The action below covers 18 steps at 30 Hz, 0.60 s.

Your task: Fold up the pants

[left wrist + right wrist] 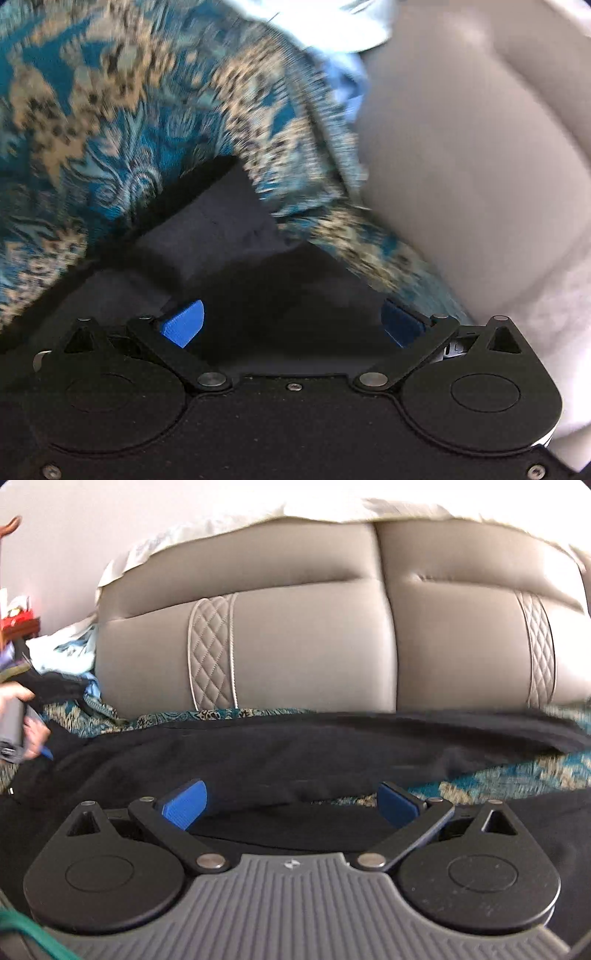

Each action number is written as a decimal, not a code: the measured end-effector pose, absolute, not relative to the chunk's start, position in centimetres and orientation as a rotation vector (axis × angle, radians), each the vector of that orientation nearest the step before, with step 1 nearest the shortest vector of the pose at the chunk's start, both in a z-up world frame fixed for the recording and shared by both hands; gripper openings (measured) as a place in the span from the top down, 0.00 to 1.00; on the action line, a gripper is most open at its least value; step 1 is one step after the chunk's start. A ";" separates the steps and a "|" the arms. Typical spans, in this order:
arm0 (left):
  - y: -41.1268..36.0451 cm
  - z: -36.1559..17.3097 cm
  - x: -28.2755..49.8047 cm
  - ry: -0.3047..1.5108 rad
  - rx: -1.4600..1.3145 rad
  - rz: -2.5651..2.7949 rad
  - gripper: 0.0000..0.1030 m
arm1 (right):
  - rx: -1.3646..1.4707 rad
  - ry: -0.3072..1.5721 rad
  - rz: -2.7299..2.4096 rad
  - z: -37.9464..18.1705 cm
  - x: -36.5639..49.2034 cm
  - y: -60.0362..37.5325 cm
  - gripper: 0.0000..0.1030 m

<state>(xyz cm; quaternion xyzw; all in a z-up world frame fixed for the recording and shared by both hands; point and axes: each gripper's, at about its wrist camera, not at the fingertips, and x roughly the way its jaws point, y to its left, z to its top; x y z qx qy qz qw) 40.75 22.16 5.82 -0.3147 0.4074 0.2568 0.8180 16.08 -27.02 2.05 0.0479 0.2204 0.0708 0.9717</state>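
Black pants lie spread across a teal and gold patterned cover on a sofa seat. My right gripper is open, its blue fingers wide apart just above the near edge of the pants. My left gripper is open too, with dark pant fabric lying between and ahead of its blue fingers. The left gripper and the hand on it also show at the far left of the right wrist view, at the pants' left end.
The grey leather sofa backrest rises right behind the pants, with a white cloth draped over its top. Light blue and white fabric is bunched at the cover's far edge. Clutter stands by the wall at left.
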 end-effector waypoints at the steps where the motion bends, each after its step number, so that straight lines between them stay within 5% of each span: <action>1: 22.5 4.9 41.7 0.878 -0.684 0.589 0.00 | 0.119 0.449 0.153 2.0 16.1 -27.2 0.00; 11: 21.7 1.3 46.0 0.893 -0.652 0.885 0.04 | 0.026 0.412 0.164 1.5 15.2 -26.1 0.00; 14: 20.4 1.6 44.1 0.837 -0.630 0.877 0.63 | 0.020 0.400 0.166 1.5 14.9 -25.8 0.00; 15: 20.1 1.8 43.5 0.817 -0.648 0.821 0.93 | 0.020 0.392 0.167 1.5 14.8 -25.7 0.00; 18: 19.4 2.6 41.0 0.781 -0.651 0.755 0.98 | 0.034 0.370 0.186 1.9 14.3 -25.8 0.00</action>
